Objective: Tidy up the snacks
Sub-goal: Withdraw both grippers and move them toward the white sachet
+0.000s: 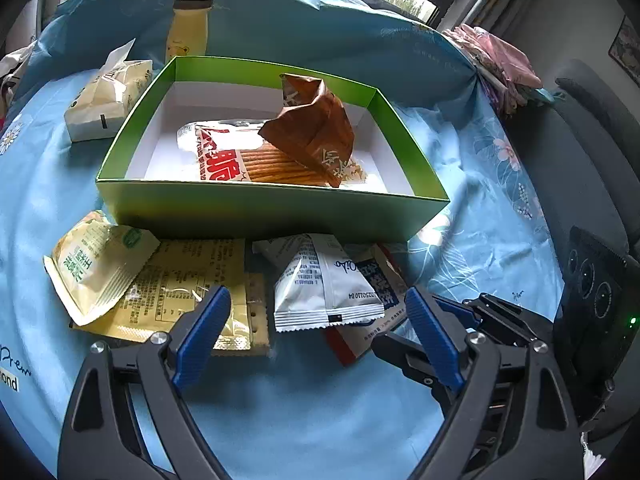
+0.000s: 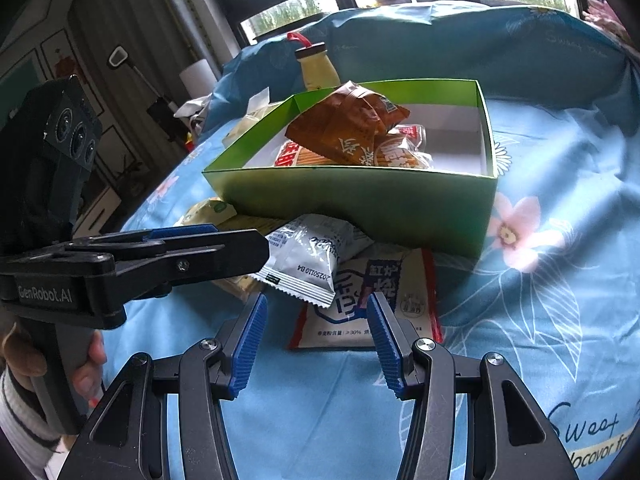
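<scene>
Bed: a blue flowery sheet (image 1: 300, 420).
Middle: a green box (image 1: 260, 208).
Near the box: yellow packets (image 1: 100, 264), a white packet (image 1: 320, 284), a flat red-edged packet (image 2: 360, 320).
Far left: a yellow bottle (image 1: 188, 28), maybe a tissue pack (image 1: 104, 100).

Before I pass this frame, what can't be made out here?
- Red-edged packet: its upper part lies under the white sachet in both views.
- Stick-biscuit pack in the green box: partly covered by the brown bag; the box's near wall hides more in the right wrist view.
- Yellow bottle: base behind the box.
- Flat yellow packet: left part under the yellow pouch.
</scene>
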The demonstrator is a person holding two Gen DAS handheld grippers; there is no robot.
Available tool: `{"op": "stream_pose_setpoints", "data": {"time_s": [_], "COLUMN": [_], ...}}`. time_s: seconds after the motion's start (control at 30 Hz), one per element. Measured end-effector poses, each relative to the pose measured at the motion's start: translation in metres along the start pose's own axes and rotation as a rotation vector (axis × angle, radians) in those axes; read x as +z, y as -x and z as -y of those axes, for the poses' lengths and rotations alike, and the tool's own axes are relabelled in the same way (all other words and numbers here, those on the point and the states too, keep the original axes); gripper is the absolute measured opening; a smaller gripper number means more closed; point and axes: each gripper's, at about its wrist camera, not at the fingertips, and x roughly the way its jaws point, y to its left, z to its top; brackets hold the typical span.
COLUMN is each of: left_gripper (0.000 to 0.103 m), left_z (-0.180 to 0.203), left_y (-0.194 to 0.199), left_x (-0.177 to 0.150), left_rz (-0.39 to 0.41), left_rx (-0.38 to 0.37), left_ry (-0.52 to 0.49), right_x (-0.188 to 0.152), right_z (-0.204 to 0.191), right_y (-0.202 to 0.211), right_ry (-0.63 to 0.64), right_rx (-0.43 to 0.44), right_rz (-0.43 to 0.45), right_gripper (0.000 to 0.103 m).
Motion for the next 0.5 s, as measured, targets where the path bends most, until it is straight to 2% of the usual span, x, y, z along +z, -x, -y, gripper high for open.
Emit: {"op": "stream_pose_setpoints", "data": {"time_s": [0.5], "left_gripper": [0.090], "left_z": [0.003], "left_y": [-0.015], "left_x": [0.006], "left_rz": [-0.027], "left_rx": [-0.004], "left_ry": [-0.011], "right_x": [0.001], "right_z": [0.012], "right_y": [-0.011], "right_ry": [-0.048], "right_rx": [0.035], "right_rz": [-0.012], "right_gripper": [0.053]}}
